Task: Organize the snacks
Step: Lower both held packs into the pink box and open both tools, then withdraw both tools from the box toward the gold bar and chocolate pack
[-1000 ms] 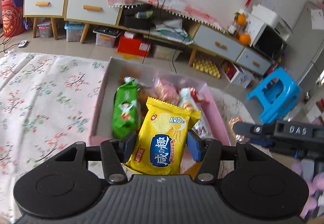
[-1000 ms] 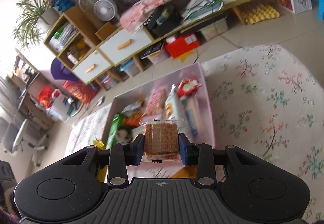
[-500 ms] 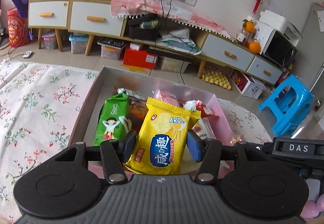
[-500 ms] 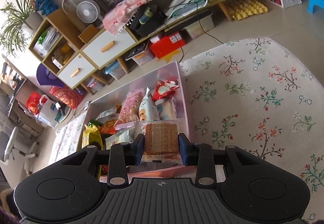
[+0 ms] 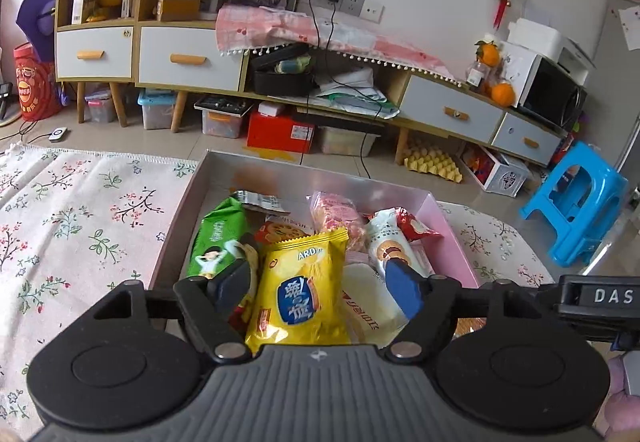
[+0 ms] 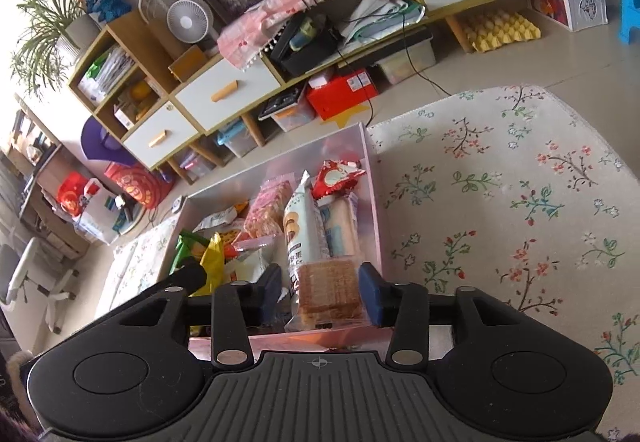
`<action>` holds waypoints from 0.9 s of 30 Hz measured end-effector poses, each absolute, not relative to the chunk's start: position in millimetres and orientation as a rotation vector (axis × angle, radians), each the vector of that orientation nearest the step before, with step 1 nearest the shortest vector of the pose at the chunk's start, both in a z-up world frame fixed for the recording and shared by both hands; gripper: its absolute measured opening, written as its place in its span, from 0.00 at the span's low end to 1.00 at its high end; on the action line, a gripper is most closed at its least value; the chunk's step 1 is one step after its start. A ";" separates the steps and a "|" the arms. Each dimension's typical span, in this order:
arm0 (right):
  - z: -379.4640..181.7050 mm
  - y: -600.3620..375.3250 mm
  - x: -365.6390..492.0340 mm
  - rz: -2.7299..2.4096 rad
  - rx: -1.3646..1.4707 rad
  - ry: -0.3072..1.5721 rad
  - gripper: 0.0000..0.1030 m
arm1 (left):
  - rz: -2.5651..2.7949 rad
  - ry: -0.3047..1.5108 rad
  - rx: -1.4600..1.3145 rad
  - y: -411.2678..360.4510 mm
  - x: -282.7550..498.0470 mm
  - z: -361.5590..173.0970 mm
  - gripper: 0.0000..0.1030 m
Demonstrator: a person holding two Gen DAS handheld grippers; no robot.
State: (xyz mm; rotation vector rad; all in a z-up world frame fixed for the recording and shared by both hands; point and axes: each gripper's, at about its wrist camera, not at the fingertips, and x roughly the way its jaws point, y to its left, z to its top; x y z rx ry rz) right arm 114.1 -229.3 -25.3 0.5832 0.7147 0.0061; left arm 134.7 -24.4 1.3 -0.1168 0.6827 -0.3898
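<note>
A pink box point(image 5: 450, 232) full of snack packets sits on the flowered cloth. In the left wrist view my left gripper point(image 5: 320, 280) is over its near end, jaws opening. A yellow chip bag point(image 5: 300, 290) lies between them, clear of both pads, resting on the other packets. In the right wrist view my right gripper point(image 6: 320, 292) hangs over the box's point(image 6: 372, 178) near right corner, jaws also opening. A clear packet of brown wafers point(image 6: 326, 288) stands between them with a gap at the left pad.
A green packet point(image 5: 218, 242), a white biscuit packet point(image 5: 390, 242) and a red packet point(image 5: 416, 224) lie in the box. The right gripper's body point(image 5: 592, 298) reaches in at the right of the left wrist view. Floor, a low cabinet point(image 5: 192, 58) and a blue stool point(image 5: 580, 202) lie beyond.
Both grippers were shut on their packets. Both have now spread their jaws, the left one wider, and the yellow bag and the wafer packet have dropped lower into the box.
</note>
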 end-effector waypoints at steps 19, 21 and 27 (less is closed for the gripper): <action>-5.9 -216.8 84.4 0.055 0.458 0.777 0.60 | -0.457 0.756 0.043 -21.0 109.4 6.9 0.81; -4.0 -216.3 78.7 0.062 0.455 0.786 0.60 | -0.454 0.769 0.061 -17.9 106.5 6.0 0.82; -2.6 -213.6 60.7 0.064 0.444 0.831 0.61 | -0.453 0.806 0.074 -6.0 99.2 4.8 0.84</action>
